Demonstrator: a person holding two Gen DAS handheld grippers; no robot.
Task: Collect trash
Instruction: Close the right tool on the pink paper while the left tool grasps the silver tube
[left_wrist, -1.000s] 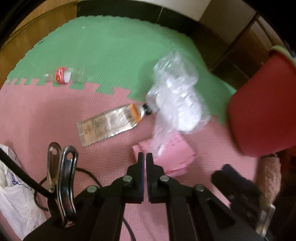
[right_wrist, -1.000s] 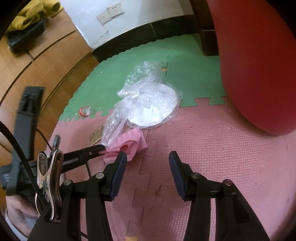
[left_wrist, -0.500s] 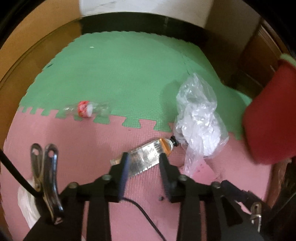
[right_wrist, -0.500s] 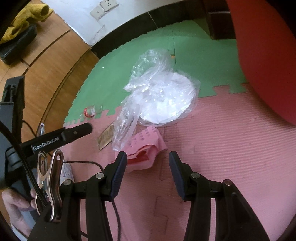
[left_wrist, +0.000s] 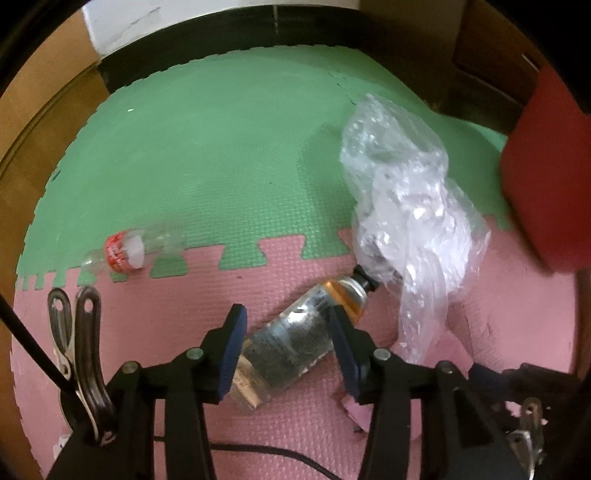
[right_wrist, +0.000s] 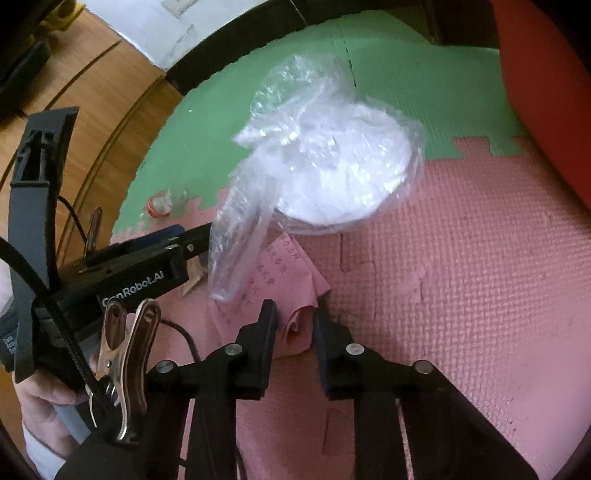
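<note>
A flattened silver tube with an orange end and black cap (left_wrist: 291, 343) lies on the pink foam mat. My left gripper (left_wrist: 286, 321) straddles it, its jaws opening and the pads clear of the tube's sides. In the right wrist view a crumpled pink paper (right_wrist: 280, 273) lies just in front of me. My right gripper (right_wrist: 295, 314) is closing, and its pads pinch a rolled fold of that paper. A clear plastic bag holding a white disc (right_wrist: 332, 166) rests beyond the paper. The same bag (left_wrist: 406, 206) lies right of the tube.
A small clear bottle with a red label (left_wrist: 125, 251) lies at the seam of the green and pink mats. A red bin (left_wrist: 546, 184) stands at the right. A black cable (left_wrist: 277, 452) crosses the mat. Wooden floor (right_wrist: 92, 110) borders the mats; a hand (right_wrist: 40, 398) holds the left tool.
My left gripper has left the bag and pink paper, moved over the tube and opened around it. My right gripper has come down onto the pink paper and narrowed its jaws on it.
</note>
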